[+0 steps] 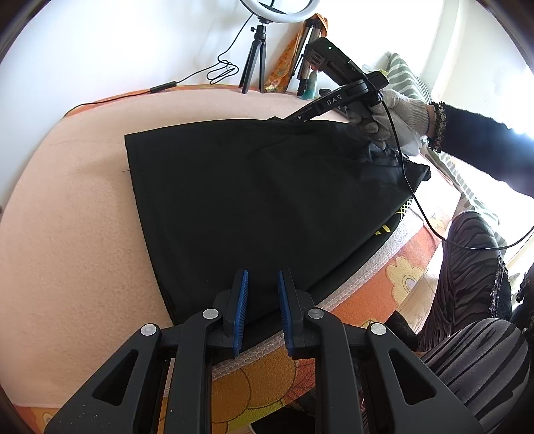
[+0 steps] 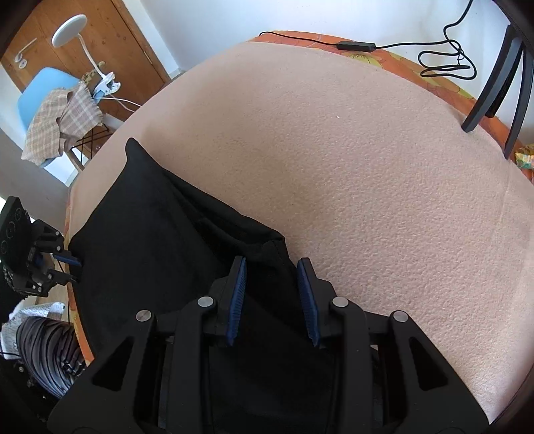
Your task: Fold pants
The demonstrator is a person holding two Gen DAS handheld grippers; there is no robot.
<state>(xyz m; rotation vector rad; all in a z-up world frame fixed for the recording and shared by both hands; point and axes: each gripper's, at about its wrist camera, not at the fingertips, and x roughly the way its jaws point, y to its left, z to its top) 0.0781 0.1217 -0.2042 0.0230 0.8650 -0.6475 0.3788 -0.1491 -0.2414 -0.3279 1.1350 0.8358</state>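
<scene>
Right wrist view, right gripper (image 2: 272,267) fingers parted, straddling pants (image 2: 150,233) edge

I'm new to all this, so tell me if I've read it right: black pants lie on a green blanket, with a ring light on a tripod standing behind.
Nearly. The blanket is pale peach, not green, as the left wrist view shows. The black pants do lie on it, and the ring light stands on its tripod behind.

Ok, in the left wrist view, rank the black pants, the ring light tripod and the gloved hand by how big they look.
Largest to smallest, as they appear:
1. Black pants, covering most of the middle.
2. Gloved hand.
3. Ring light tripod.
The last two look similar, and the tripod stands farther back, so their order is unsure.
</scene>
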